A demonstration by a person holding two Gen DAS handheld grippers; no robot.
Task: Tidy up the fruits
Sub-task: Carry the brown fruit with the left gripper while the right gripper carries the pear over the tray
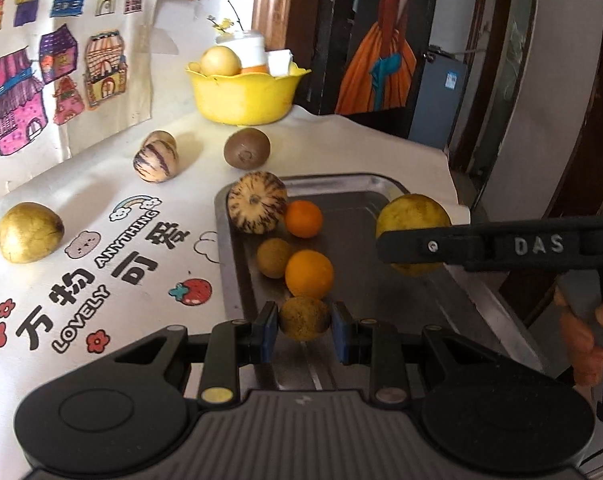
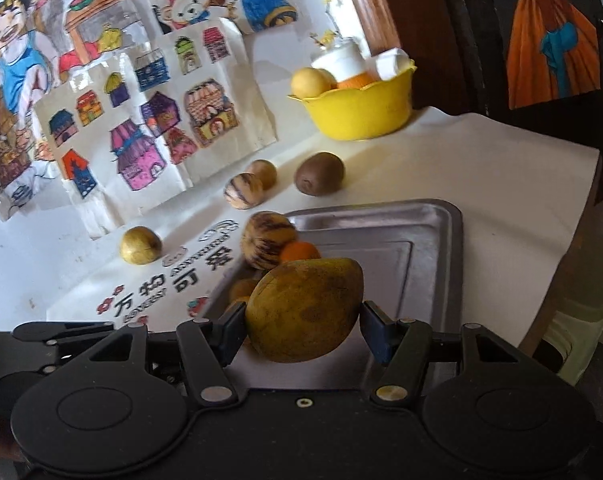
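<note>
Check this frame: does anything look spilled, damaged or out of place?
Nothing spilled or damaged. Four fruits lie loose on the cloth outside the tray: a kiwi, a striped melon with a small fruit behind it, and a yellow fruit.

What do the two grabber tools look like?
Both are black plastic. The left gripper has two flat fingers with blue pads, hinged linkage bars with round metal pivots, two big round discs and a grey ribbed panel at its base. The right gripper has the same build, with a black base; seen from the side, its finger carries raised letters "DAS" and a small screw.
</note>
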